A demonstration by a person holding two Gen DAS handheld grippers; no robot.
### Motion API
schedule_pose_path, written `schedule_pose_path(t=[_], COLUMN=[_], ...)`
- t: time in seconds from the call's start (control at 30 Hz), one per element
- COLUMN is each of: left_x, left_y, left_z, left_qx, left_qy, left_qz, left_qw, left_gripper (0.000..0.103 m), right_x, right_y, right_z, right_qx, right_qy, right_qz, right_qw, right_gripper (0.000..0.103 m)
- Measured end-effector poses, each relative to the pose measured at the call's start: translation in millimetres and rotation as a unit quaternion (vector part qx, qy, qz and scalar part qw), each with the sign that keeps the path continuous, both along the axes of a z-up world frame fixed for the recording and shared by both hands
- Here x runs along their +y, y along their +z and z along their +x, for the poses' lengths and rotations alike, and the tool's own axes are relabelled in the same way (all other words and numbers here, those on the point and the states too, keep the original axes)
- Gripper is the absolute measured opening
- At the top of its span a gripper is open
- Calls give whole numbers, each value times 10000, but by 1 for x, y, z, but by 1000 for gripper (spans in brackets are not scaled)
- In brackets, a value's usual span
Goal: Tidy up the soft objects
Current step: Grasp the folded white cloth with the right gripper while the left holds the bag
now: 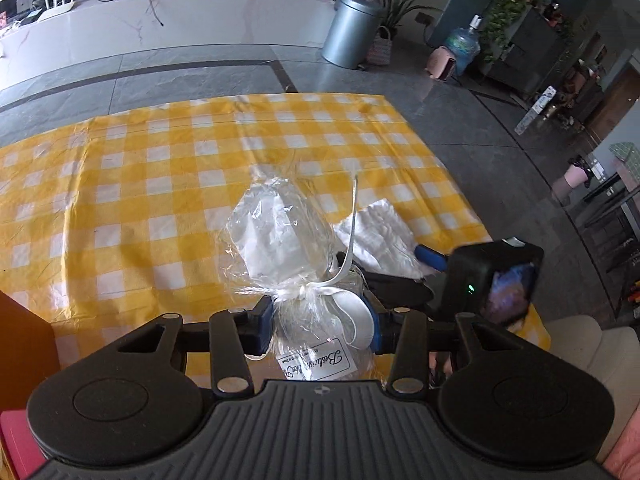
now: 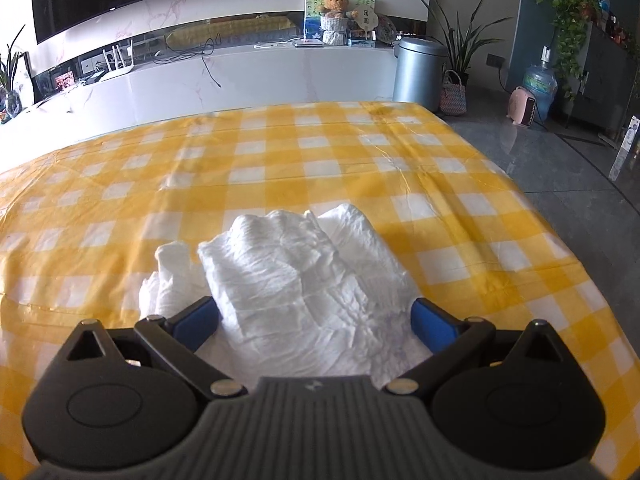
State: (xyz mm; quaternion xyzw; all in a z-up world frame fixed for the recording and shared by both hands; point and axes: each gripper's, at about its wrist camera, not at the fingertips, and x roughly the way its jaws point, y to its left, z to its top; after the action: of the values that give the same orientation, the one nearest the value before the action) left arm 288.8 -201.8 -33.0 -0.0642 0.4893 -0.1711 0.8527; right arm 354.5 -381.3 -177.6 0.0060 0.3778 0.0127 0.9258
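A cellophane gift bag (image 1: 276, 236) with soft white contents is pinched at its ribbon-tied neck (image 1: 310, 292) by the left tongs (image 1: 320, 326), which are closed on it above the checked bench (image 1: 120, 184). It is judged light, crinkly and slippery, so the knotted neck is the surest hold. The right tongs (image 2: 314, 320) are spread wide around a crumpled white cloth (image 2: 304, 280) lying on the bench, nothing yet gripped. The cloth is judged limp, best gathered at a thick fold.
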Motion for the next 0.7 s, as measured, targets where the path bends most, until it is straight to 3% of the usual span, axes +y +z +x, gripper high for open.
schedule_pose_path(t=[0.17,0.27,0.37,0.63,0.7], left_x=[-5,-4,-4,3,6], left_y=[14,20,21,3,-4], left_z=[-35,-51,-67,-105,-109], left_qx=[-182,-290,-333,-456,-383], left_qy=[-498,-594,-571,-690,-723], left_qz=[-84,-269,-220,10,31], left_qw=[9986,9974,9976,9966,9966], left_gripper=[50,50,50,50,50], right_x=[0,1,2,9,11], right_y=[1,2,5,15,18], right_z=[1,3,3,-18,-25], right_qx=[101,223,385,413,465], right_qy=[-30,-115,-151,251,323], right_qz=[-52,-62,-45,-182,-187], right_qw=[9999,9997,9991,9987,9982], right_gripper=[101,101,98,55,36])
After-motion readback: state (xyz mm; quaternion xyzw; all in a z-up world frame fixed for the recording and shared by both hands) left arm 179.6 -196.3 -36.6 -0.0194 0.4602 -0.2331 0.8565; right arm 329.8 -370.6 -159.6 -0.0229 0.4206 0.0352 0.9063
